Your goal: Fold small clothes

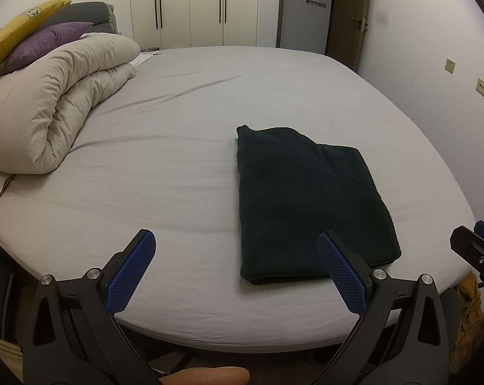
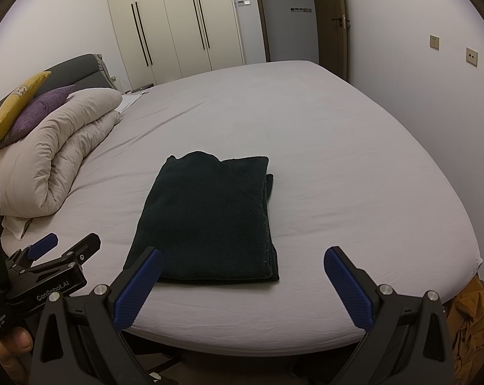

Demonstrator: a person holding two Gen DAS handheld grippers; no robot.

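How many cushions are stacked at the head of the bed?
2: a yellow cushion on top by the headboard, and a purple cushion just below, resting on the rolled duvet. Others could be hidden behind.

Dim, even indoor light; sharp focus, strong fisheye edges.

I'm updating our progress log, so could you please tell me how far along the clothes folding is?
Done: the dark knitted garment lies folded into a neat rectangle on the grey bed sheet. In hand: nothing; the left tool and right tool are both open near the bed's edge, apart from the garment. Left: no other unfolded clothes show on the bed.
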